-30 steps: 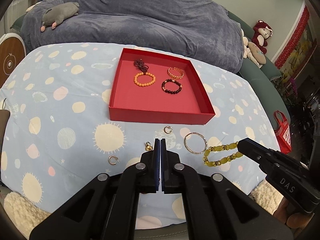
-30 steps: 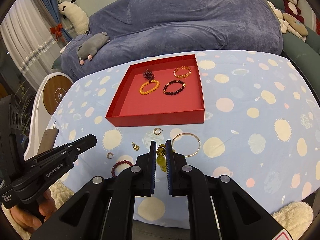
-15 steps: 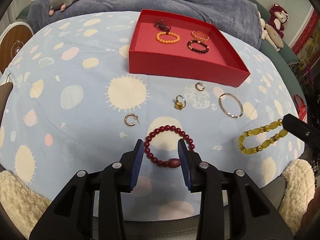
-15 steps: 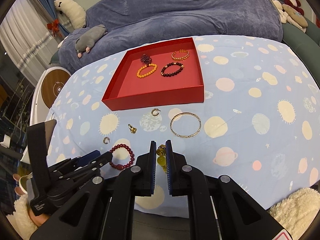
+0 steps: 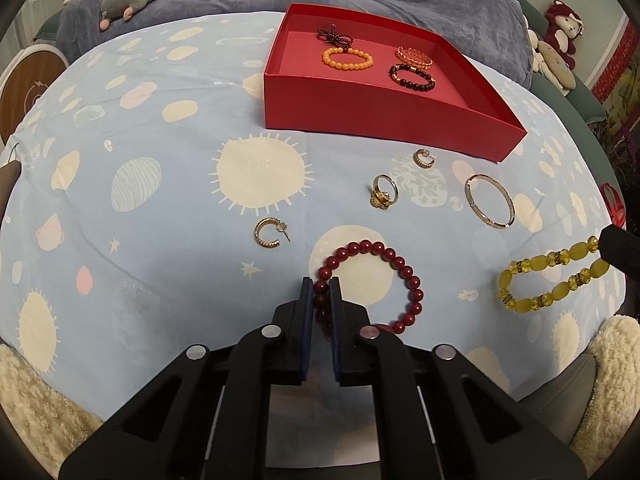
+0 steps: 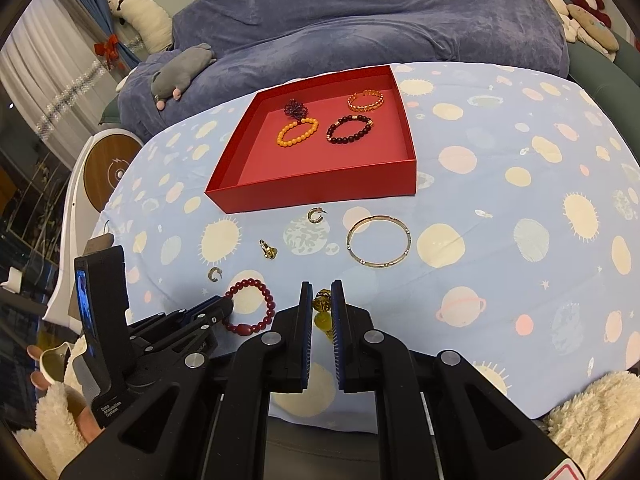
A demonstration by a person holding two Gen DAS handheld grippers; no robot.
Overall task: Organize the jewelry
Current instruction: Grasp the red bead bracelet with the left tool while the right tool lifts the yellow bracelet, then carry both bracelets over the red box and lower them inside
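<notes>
Step in hand: pickup of loose bracelets from the tabletop, which is covered in a pale blue cloth printed with suns and planets.

Left gripper: jaws drawn in narrowly around the near-left arc of the dark red bead bracelet. The beads are seen between the pads; the strand appears pinched, though firm contact on both sides cannot be confirmed. The rest of the loop lies flat on the cloth, not lifted.

Right gripper: jaws nearly together, with yellow-green beads of the yellow bracelet seen between the pads. From the left wrist view, the gripper's tip is met at the far end of that strand. Whether it is truly clamped cannot be told.

Red tray: set farther back on the tabletop, already holding an orange bead bracelet, a dark bead bracelet, a gold chain bracelet and a dark purple beaded piece.

Left loose between tray and grippers: a thin metal bangle, a gold ring, and two hoop earrings.

Judgement: the task is roughly half done. The next move calls for a secure pinch, then a straight lift high enough that the hanging loop clears the tray's near wall, a carry over bare tray floor, and release. A bead strand may swing or slip from a narrow grip, so a slow lift is advised.
</notes>
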